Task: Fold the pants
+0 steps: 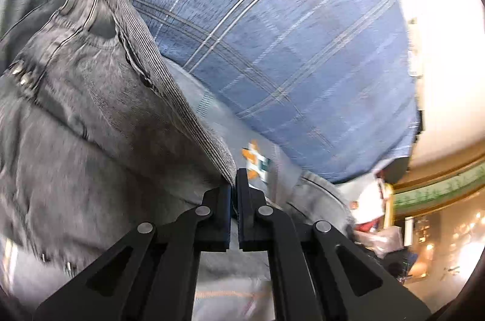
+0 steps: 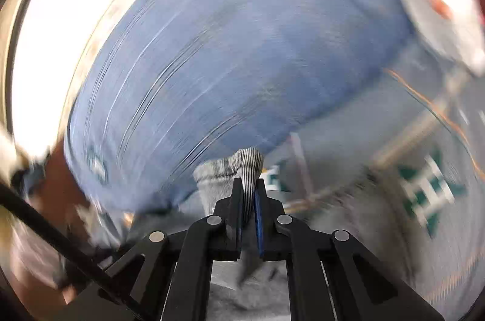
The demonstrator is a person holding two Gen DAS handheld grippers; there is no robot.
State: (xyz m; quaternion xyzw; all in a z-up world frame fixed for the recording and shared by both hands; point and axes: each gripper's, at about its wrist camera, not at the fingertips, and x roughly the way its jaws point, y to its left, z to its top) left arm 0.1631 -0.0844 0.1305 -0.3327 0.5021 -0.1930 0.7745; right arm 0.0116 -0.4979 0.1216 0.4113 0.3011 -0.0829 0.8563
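Left gripper [image 1: 234, 184] pinching pants [image 1: 91, 109], rivets visible

Blue plaid bedspread [image 1: 288, 27]; grey patterned sheet [image 2: 379, 139].

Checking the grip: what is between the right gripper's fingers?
A striped fold of the grey pants, pinched in the right gripper, seen in the right wrist view.

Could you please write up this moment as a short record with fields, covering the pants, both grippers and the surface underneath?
garment: grey jeans, striped lining showing at the edge
left gripper: shut on the jeans' edge
right gripper: shut on a striped fold of the jeans
surface: grey cloth with orange and teal marks
beyond: blue plaid cloth
image quality: right wrist view heavily blurred
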